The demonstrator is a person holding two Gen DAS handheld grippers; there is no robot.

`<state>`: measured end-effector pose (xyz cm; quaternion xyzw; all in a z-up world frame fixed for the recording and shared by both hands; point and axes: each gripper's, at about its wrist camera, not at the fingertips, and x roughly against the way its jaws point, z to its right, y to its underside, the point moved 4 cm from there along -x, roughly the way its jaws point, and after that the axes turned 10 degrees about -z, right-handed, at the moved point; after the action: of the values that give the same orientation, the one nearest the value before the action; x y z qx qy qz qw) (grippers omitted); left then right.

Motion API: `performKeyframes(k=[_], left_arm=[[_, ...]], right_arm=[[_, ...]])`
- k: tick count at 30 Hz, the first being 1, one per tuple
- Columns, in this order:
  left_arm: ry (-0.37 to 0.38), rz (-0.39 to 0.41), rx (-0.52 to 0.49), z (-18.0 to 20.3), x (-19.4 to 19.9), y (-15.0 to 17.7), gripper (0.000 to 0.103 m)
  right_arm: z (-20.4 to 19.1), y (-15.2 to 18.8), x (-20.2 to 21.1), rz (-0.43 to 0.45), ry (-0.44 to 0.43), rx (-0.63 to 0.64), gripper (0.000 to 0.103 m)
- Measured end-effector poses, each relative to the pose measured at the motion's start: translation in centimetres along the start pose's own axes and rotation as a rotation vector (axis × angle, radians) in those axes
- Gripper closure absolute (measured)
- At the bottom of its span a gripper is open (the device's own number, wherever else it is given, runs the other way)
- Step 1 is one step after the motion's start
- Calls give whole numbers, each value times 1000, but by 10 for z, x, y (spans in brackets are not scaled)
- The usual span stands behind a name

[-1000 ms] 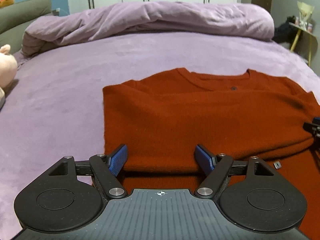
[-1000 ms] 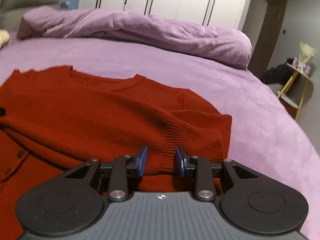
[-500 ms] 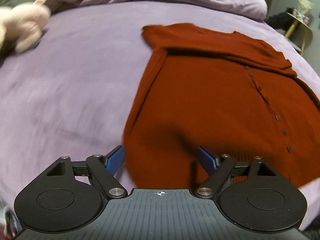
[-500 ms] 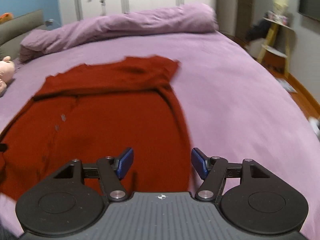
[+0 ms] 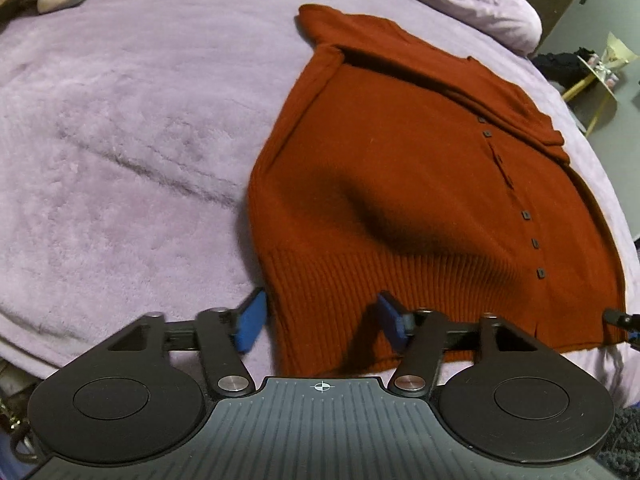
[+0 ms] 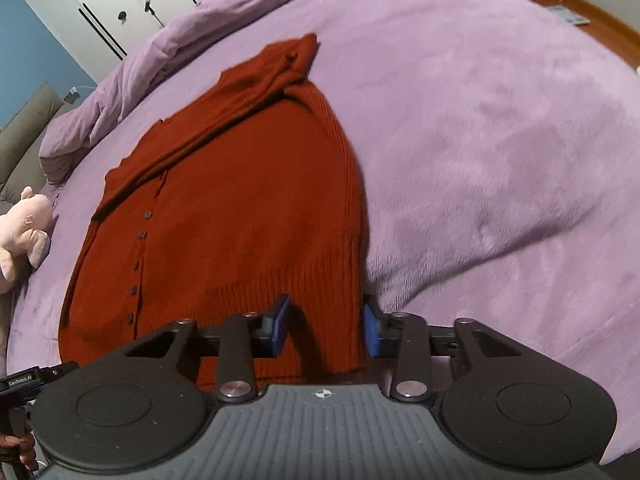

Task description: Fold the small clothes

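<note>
A rust-red knit cardigan [image 5: 400, 168] with a row of dark buttons lies flat on the purple bed cover, sleeves folded across its top. My left gripper [image 5: 320, 322] is open, its blue pads either side of the hem's left corner. My right gripper [image 6: 326, 330] is open, its blue pads astride the hem's right corner of the cardigan [image 6: 240, 208]. Neither pad visibly presses the knit. The right gripper's tip [image 5: 622, 318] shows at the right edge of the left wrist view.
The purple bed cover [image 5: 120, 140] spreads wide on both sides. A pink plush toy [image 6: 24, 232] lies left of the cardigan. A bunched purple duvet [image 6: 160, 52] lies along the far side. White wardrobe doors [image 6: 120, 4] stand behind.
Both grippers have pulled back from the folded sleeves and dropped to the hem corners. The right gripper, nearly shut on the sleeve a second ago, has opened.
</note>
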<state>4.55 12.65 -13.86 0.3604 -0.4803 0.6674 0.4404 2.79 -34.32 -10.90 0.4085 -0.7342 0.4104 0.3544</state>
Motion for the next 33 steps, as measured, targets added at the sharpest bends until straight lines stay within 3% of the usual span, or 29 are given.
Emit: performKeyframes(k=[1,3,4,8,12,15,17,22,25,27,28,29,30,32,33], left_arm=[[-2,-2,-2,-1,0,2,60],[19,-10,0,-4,2,1,87],[48,-16,8,-6,3,0,93],[143,18,45,-5,17,-13,94],[218,140,57,2,47,-41,96],[223,221,74,5,59,-67,96],[210,251,91,8,59,-87,96],[99,279,101,14,33,-124,95],[42,278,107,12,14,-135,84],[23,302,76,12,12,-137,53],[17,313,50,12,11,-138,47],[11,319,19,12,10,-136,43],[5,311,-21,12,7,-136,42],[-18,279,-71,10,-2,-137,41],[-35,258,-94,10,-8,-136,40]], right_arm=[[0,0,-2,-7,-2,-5,77],[0,1,-4,-13,-19,-12,87],[0,0,-5,-19,-35,-15,94],[0,-4,-2,-29,-119,-28,98],[-5,-20,11,25,-300,-57,98],[-14,-45,16,81,-364,-69,98],[-22,-62,15,104,-356,-69,98],[-46,-107,-3,170,-230,-21,98],[-52,-127,-22,181,-150,-15,98],[-57,-135,-31,183,-78,19,91],[-59,-136,-31,197,-47,48,89],[-59,-135,-29,218,-35,77,85],[-60,-134,-26,241,-36,110,74],[-59,-130,-24,251,-35,162,64],[-58,-131,-27,240,-27,192,64]])
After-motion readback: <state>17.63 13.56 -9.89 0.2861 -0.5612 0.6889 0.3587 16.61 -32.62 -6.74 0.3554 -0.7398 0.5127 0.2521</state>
